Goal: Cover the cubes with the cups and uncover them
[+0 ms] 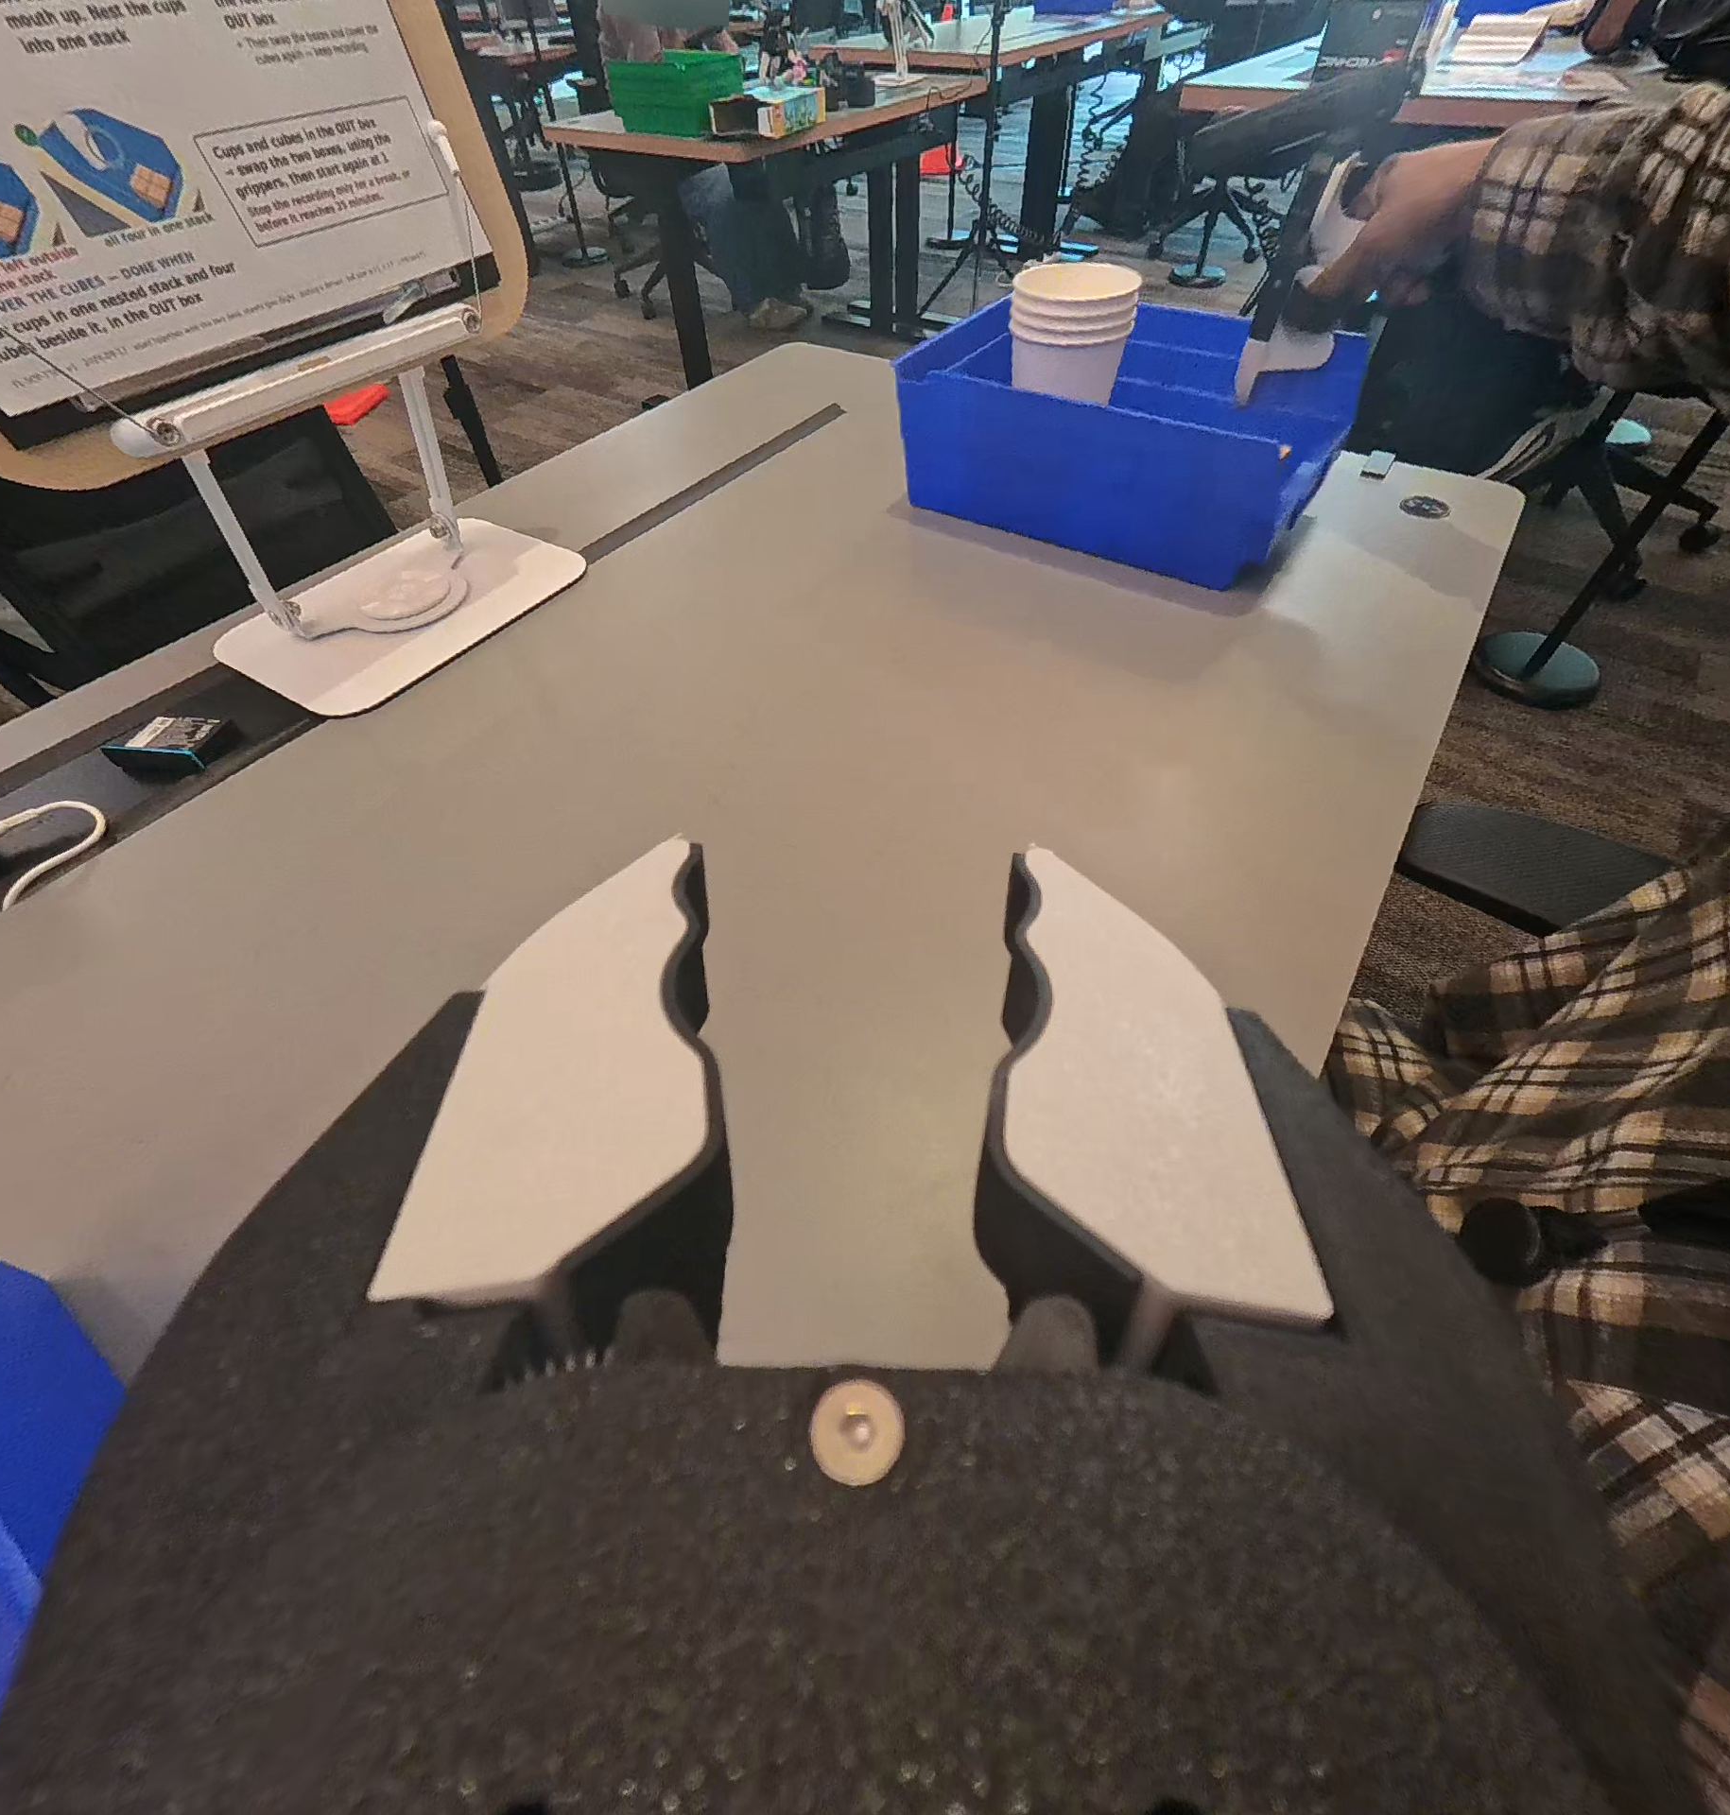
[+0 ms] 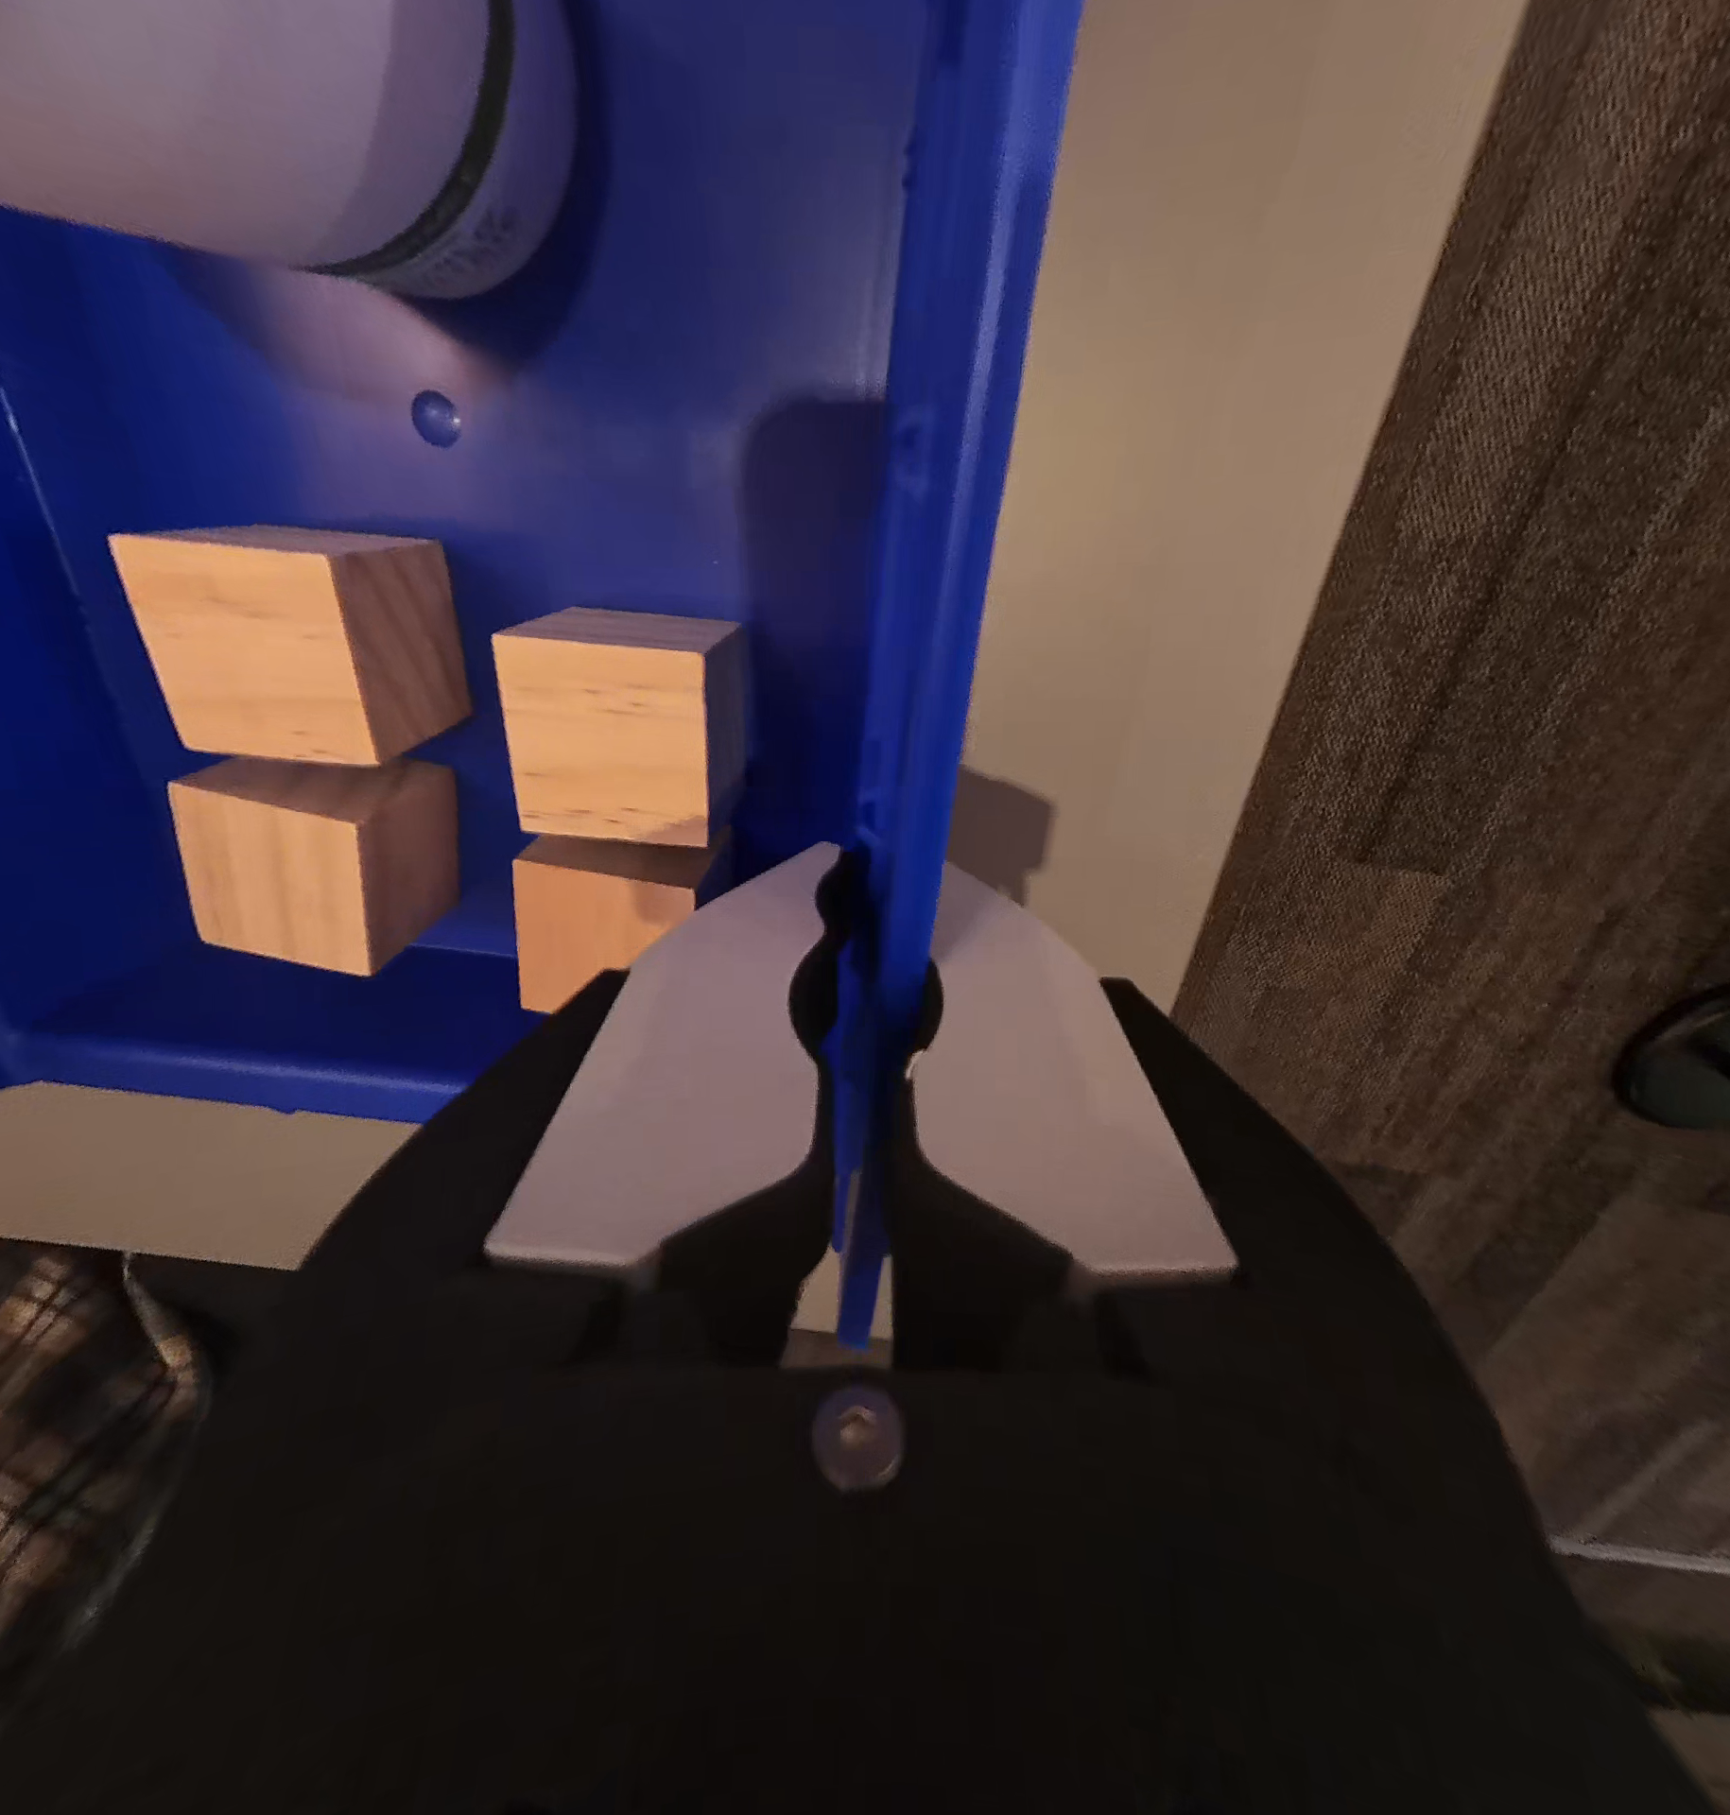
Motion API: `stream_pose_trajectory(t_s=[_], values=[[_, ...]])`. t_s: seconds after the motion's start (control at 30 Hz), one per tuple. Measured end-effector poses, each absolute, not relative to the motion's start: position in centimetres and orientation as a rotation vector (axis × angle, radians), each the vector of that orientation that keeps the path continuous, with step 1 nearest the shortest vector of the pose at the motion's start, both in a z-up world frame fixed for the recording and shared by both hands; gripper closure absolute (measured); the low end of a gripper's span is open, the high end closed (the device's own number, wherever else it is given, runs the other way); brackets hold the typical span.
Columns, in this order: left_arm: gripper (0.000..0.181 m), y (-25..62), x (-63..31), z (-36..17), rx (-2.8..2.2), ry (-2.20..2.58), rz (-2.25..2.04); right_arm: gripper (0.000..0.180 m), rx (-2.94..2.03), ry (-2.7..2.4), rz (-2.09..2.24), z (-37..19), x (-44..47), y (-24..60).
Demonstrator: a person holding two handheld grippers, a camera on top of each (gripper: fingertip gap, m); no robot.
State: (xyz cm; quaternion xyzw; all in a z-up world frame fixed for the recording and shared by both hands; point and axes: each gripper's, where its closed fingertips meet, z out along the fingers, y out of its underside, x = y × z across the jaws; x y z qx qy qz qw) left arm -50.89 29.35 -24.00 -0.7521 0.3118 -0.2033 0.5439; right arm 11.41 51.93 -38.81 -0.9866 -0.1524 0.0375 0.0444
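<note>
The left tongs [image 1: 856,864] hover level and low, fingers spread wide with nothing between them. The right tongs [image 2: 876,884], far off to the right, point steeply down with their fingers [image 2: 704,1071] pinched together on a thin upright wall. A hand [image 1: 1401,226] in a plaid sleeve [image 1: 1627,226] grips their handle.

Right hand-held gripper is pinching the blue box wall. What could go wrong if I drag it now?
1. The right hand-held gripper holds only the thin wall of the blue box; it may slip or tilt the box.
2. The cup stack stands tall and could topple.
3. The four loose cubes might slide.
</note>
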Motion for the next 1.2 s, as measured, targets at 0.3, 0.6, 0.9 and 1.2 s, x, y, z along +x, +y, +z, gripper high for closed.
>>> stream_pose_trajectory(t_s=[0.3, 0.6, 0.9, 1.2], values=[[0.123, 27.7, -51.2, -22.3, -1.741, 0.741, -0.462, 0.175, -2.916, -0.59, 0.139, -38.8, 5.9, 52.4], [0.123, 26.4, -53.5, -20.2, -1.7, 0.685, -0.4, 0.174, -2.847, -0.712, 0.172, -38.8, -3.1, 51.7], [0.123, 24.5, -57.1, -18.0, -1.664, 0.589, -0.343, 0.174, -2.86, -0.73, 0.183, -38.7, -14.2, 49.3], [0.124, 22.9, -59.7, -16.6, -1.62, 0.52, -0.319, 0.172, -2.845, -0.831, 0.222, -38.6, -24.9, 46.5]])
